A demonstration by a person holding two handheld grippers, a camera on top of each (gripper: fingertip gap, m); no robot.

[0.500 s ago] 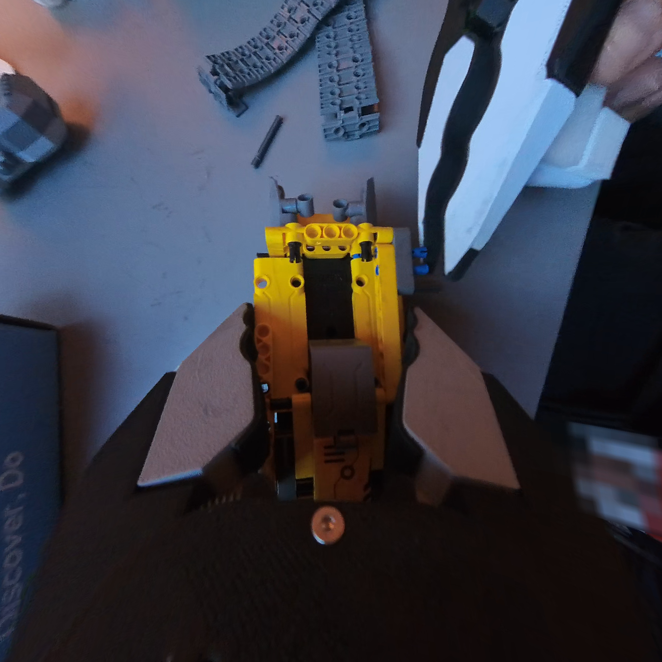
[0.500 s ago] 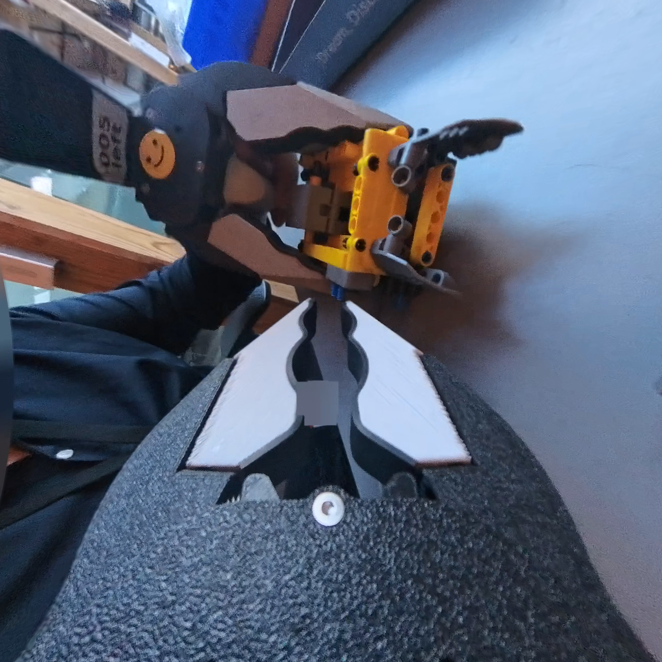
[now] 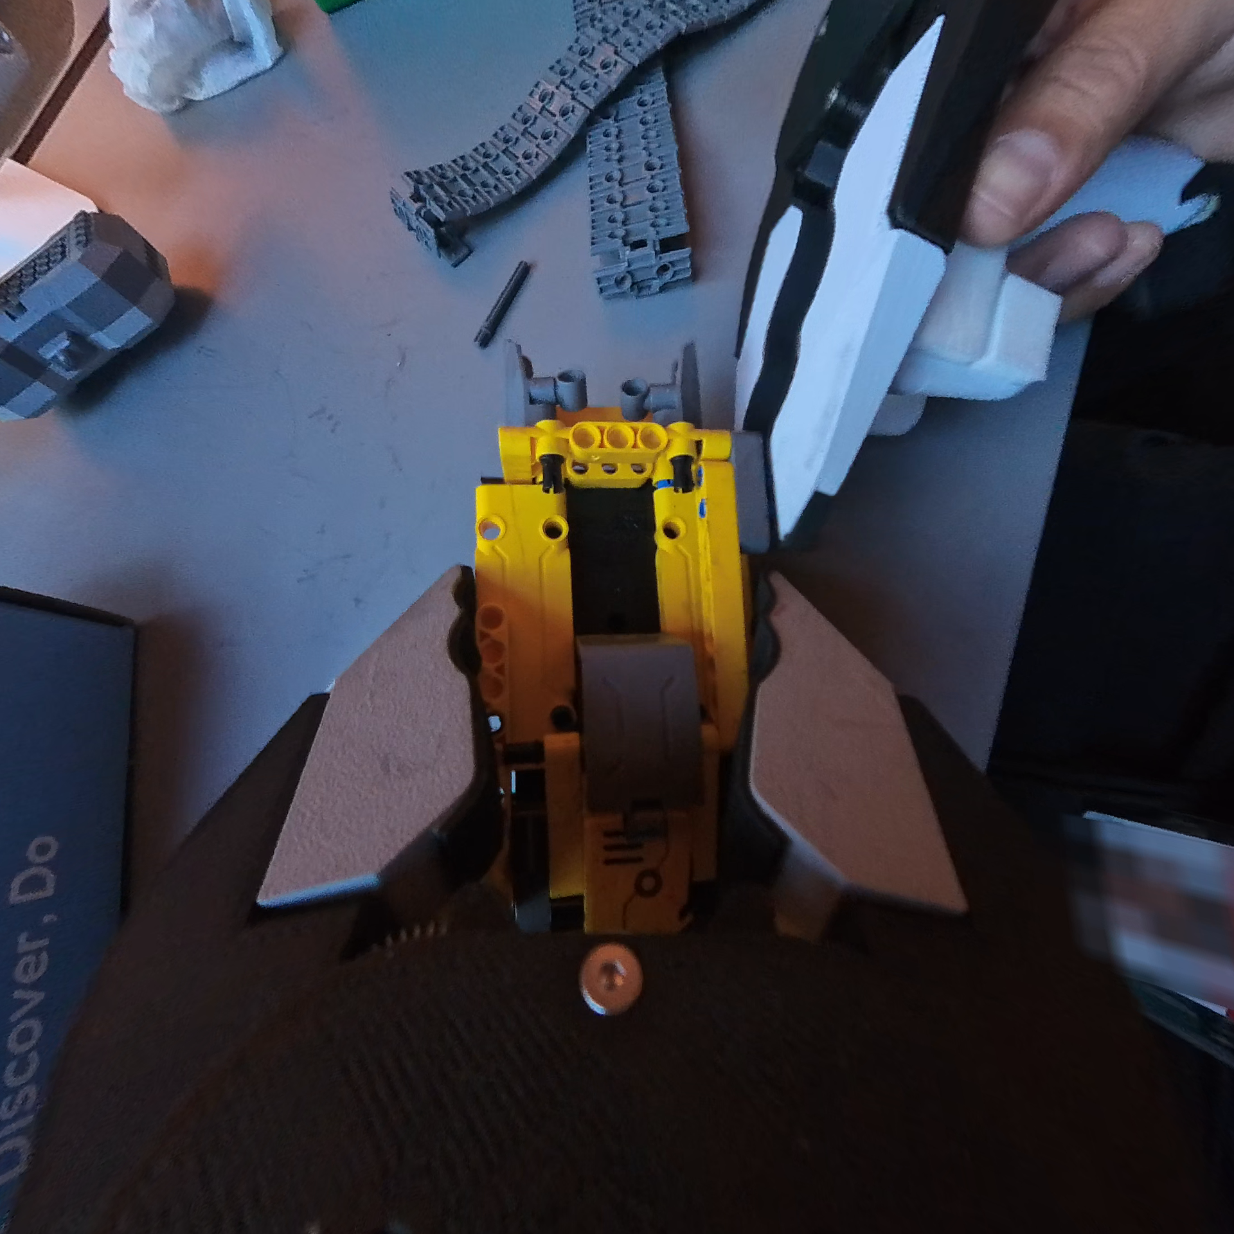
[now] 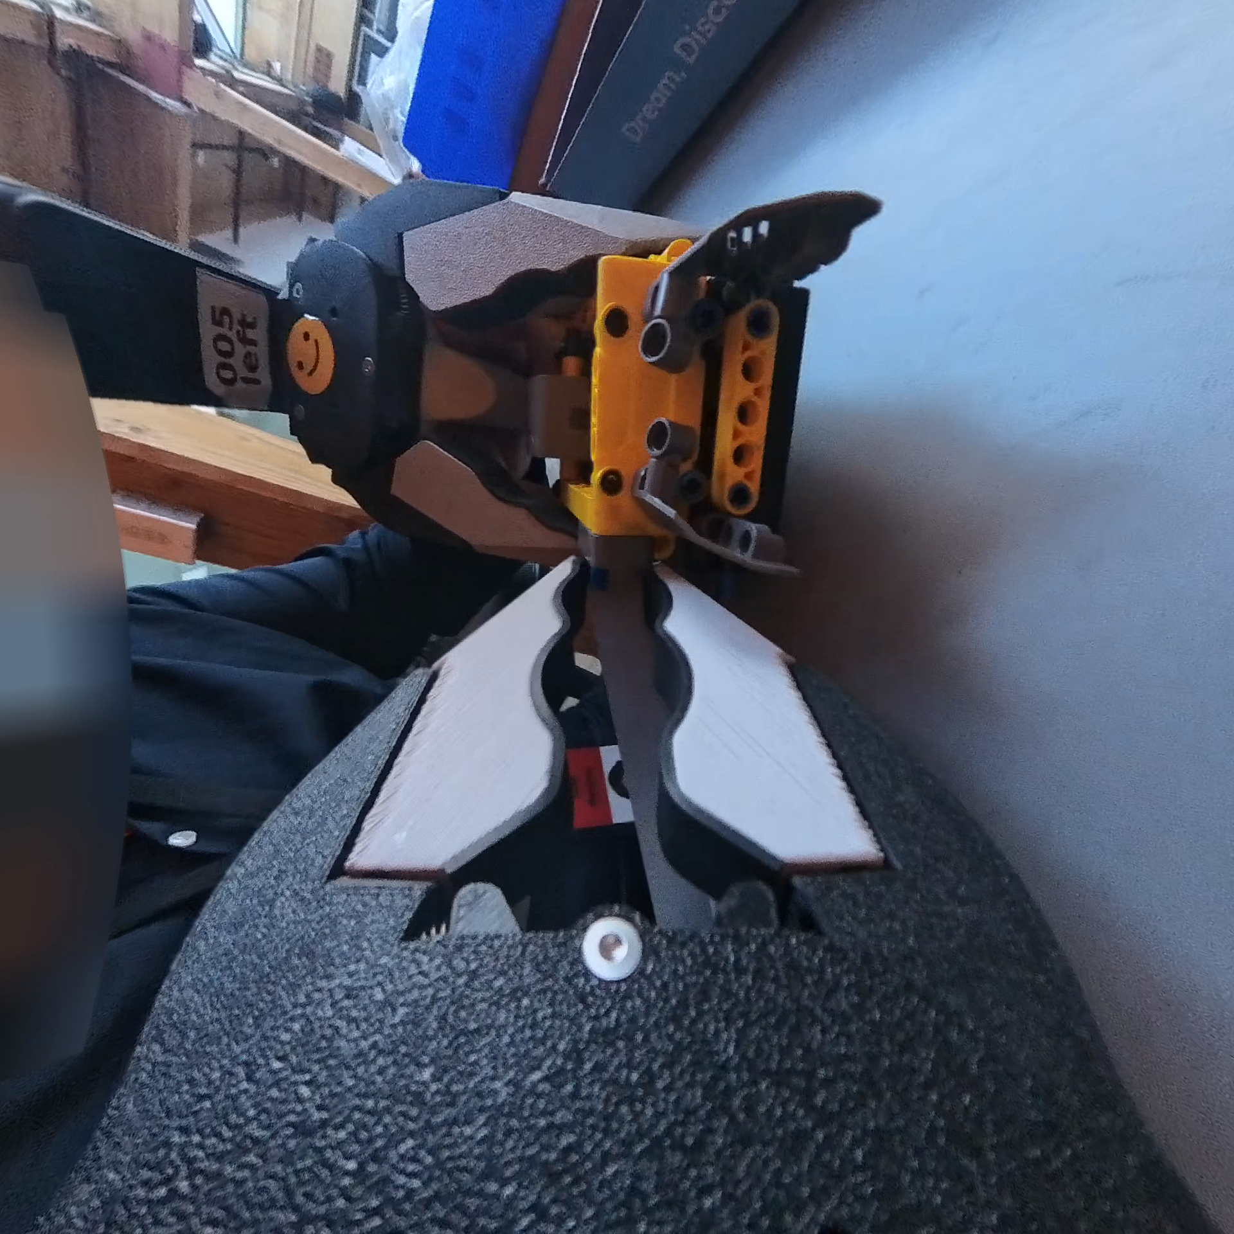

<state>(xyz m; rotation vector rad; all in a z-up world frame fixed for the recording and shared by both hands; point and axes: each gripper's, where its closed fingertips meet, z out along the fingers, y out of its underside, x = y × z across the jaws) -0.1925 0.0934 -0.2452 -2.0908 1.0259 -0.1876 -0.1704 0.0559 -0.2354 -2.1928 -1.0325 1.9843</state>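
Note:
My left gripper (image 3: pixel 614 581) is shut on a yellow brick-built model (image 3: pixel 601 534) with a black middle and grey parts, held above the grey table (image 3: pixel 234 434). It also shows in the right wrist view (image 4: pixel 574 400), gripping the model (image 4: pixel 628 400) from the left. My right gripper (image 4: pixel 615 567) is shut on a thin dark grey flat piece (image 4: pixel 634 734), seen edge-on. The tip of that piece meets the model's underside beside a blue pin (image 4: pixel 601 577). In the left wrist view the right gripper (image 3: pixel 788 507), held by a hand (image 3: pixel 1082 133), touches a grey panel (image 3: pixel 751 494) on the model's right side.
Two grey track strips (image 3: pixel 534 147) (image 3: pixel 638 193) and a black axle (image 3: pixel 504 304) lie on the table beyond the model. A grey block-built part (image 3: pixel 73 307) sits at the left, and a dark blue box (image 3: pixel 60 801) at the near left. White crumpled material (image 3: pixel 187 47) lies at the far left. Left tips and right tips are each some 15 cm from the black axle (image 3: pixel 504 304).
My right gripper has closed in on the model's side and now covers the blue pins in the left wrist view. The model fills more of the right wrist view.

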